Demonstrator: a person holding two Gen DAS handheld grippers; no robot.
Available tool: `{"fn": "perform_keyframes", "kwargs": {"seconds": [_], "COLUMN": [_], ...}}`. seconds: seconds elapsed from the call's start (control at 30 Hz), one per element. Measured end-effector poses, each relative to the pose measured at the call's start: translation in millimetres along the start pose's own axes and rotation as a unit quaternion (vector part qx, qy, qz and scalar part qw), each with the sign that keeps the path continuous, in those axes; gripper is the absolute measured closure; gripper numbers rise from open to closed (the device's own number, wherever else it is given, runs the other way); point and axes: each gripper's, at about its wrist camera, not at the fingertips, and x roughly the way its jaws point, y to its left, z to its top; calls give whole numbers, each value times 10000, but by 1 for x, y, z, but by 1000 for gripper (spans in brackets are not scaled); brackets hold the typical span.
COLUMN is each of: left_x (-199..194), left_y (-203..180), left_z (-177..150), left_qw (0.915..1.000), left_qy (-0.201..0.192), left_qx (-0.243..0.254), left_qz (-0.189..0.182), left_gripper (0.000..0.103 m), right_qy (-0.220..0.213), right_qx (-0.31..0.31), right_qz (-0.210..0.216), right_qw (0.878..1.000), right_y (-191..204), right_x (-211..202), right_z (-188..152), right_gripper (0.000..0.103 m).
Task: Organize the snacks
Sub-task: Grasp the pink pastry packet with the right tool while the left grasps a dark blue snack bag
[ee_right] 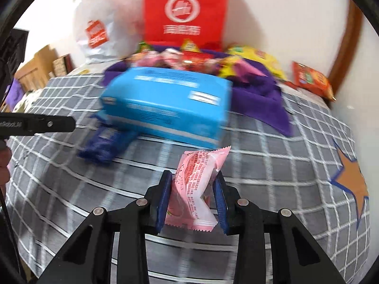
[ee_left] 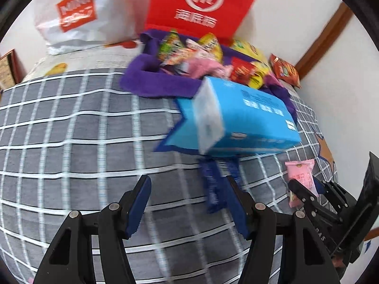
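My right gripper [ee_right: 193,187] is shut on a pink snack packet [ee_right: 196,184], held above the checked bedspread; it also shows in the left wrist view [ee_left: 302,177]. My left gripper [ee_left: 189,189] is open and empty, just before a dark blue snack packet [ee_left: 213,184] that lies on the bed, also seen in the right wrist view [ee_right: 104,144]. A light blue box [ee_left: 244,118] [ee_right: 165,104] lies behind it. A purple cloth [ee_left: 154,80] [ee_right: 260,101] holds a heap of mixed snack packets [ee_left: 194,54] [ee_right: 180,59].
A red bag [ee_left: 203,4] [ee_right: 184,9] and a white bag [ee_left: 75,16] [ee_right: 99,28] stand against the wall at the back. A red snack packet [ee_left: 284,71] [ee_right: 312,80] lies at the right by the wall. The grey checked bedspread [ee_left: 71,142] [ee_right: 284,165] stretches left.
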Motion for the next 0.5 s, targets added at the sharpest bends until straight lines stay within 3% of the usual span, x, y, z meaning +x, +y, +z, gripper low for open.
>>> {"fn": "perform_keyframes", "kwargs": {"seconds": [0.2,0.3,0.5], "left_x": [26,29,34], "left_y": [-26,-34,-45], "left_z": [-5,-7,-9], "left_qw": [9995,9987,9957], "left_qy": [150,-41,-200], "left_qx": [96,185,356], "left_qz": [244,480,836], "left_gripper": [42,42,40], "right_qy": [-17,31,22], "right_qx": [443,340,506], "right_qz": [92,-53,106], "right_qw": [9990,9994,9987], "right_y": [-22,-18,-23], "right_x": [13,18,20], "right_z": [-12,-14,-13], "right_gripper": [68,66,65]}}
